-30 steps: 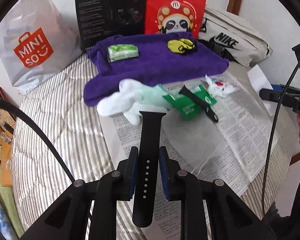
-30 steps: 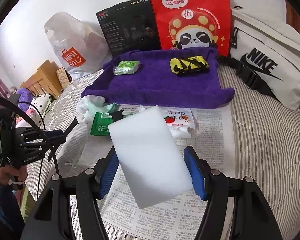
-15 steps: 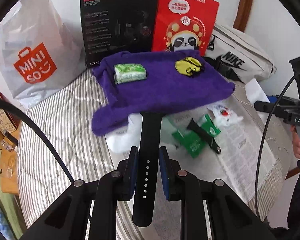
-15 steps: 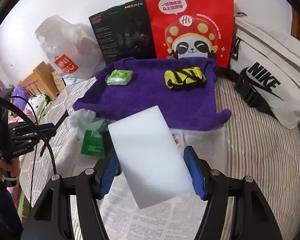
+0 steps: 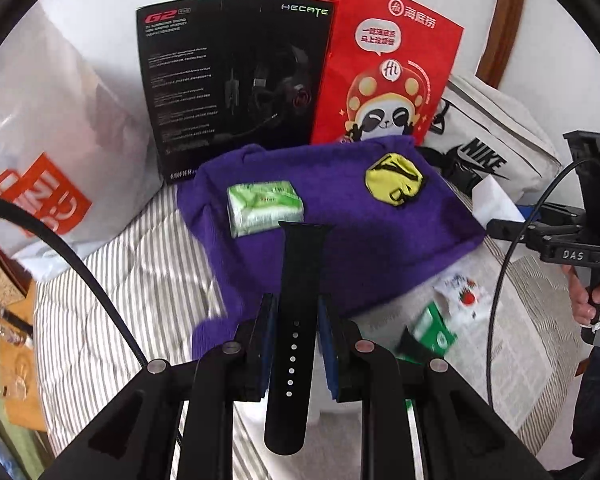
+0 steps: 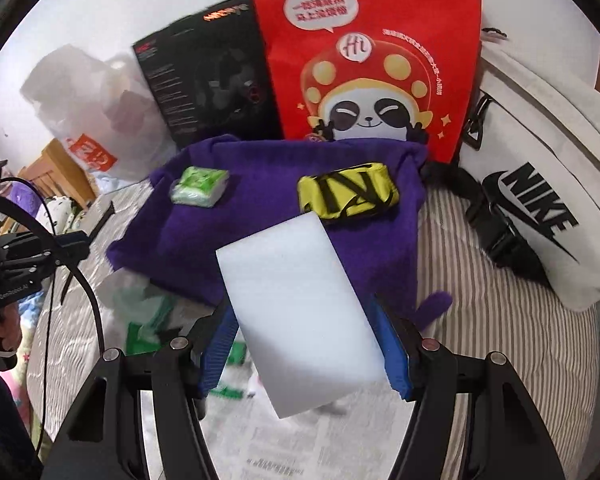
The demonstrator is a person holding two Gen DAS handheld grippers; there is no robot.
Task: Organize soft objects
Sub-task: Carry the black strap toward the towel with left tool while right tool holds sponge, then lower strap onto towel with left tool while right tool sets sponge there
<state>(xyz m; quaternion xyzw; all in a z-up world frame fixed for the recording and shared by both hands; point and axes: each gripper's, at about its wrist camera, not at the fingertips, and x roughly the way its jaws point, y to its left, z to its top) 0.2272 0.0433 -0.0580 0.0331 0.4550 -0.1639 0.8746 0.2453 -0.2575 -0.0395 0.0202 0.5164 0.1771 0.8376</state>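
Observation:
A purple towel (image 5: 340, 248) (image 6: 260, 200) lies spread on the striped bed. On it rest a green tissue pack (image 5: 264, 208) (image 6: 200, 186) and a yellow-and-black pouch (image 5: 394, 178) (image 6: 348, 194). My left gripper (image 5: 296, 308) is shut on a black watch strap (image 5: 302, 256), which sticks out forward over the towel's near part. My right gripper (image 6: 300, 308) is shut on a white sponge block (image 6: 284, 280), held above the towel's near edge, just short of the pouch.
Behind the towel stand a red panda bag (image 5: 384, 64), a black headset box (image 5: 232, 76) and a white shopping bag (image 5: 40, 152). A white Nike bag (image 6: 540, 184) lies to the right. Newspaper (image 5: 520, 320) with green packets (image 5: 432, 328) covers the near bed.
Both grippers have moved forward from over the newspaper to the purple towel, each keeping its grip. The packets and white cloth on the newspaper now lie behind the fingertips.

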